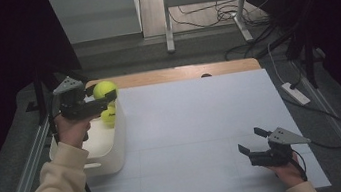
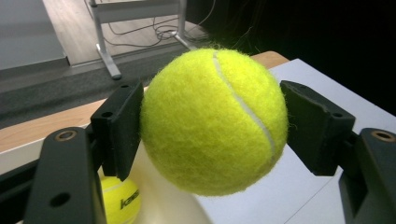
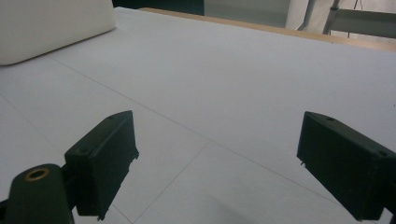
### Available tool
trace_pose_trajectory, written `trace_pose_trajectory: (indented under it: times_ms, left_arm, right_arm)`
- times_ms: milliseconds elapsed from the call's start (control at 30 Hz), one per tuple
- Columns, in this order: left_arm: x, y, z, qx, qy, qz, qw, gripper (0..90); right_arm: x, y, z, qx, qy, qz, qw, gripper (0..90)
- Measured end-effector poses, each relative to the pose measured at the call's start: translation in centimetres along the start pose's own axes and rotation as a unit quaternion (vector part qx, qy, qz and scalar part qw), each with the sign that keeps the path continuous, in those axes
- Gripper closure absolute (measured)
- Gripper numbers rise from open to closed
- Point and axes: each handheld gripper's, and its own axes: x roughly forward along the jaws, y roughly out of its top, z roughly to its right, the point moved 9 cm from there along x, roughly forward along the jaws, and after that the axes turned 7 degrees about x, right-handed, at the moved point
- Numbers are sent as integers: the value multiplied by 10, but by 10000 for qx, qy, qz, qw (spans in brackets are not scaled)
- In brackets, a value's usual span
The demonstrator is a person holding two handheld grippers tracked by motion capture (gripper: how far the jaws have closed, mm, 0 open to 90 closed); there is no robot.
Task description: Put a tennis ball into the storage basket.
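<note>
A yellow-green tennis ball (image 1: 104, 88) (image 2: 214, 121) hangs above the far end of a white bin (image 1: 115, 149), with my left gripper (image 1: 99, 97) (image 2: 212, 126) shut on it, both jaws pressed to its sides. A second tennis ball (image 1: 108, 116) (image 2: 119, 199) lies inside the bin just below. Near the table's front right my right gripper (image 1: 251, 140) (image 3: 217, 165) stands open, low over the white table sheet (image 1: 204, 131) (image 3: 233, 84), with nothing between its jaws.
The bin's white wall (image 3: 51, 25) shows at the far left in the right gripper view. A wooden table edge (image 1: 180, 73) runs along the back. Beyond it are metal desk legs (image 1: 167, 20) and cables (image 1: 227, 12) on the floor.
</note>
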Motion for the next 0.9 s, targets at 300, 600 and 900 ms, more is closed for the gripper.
trace_pose_trajectory:
  times_ms: [300,600,900]
  left_arm:
    - [-1,-12,-21,-154,280,-154,9994,271]
    - [3,-17,-34,-246,483,-259,9982,271]
    - [6,-24,-50,-374,810,-441,9950,271]
  right_arm:
    - [0,0,0,2,-10,-5,10000,120]
    - [0,0,0,-5,-7,-10,10000,121]
    - [0,0,0,0,-6,-15,10000,120]
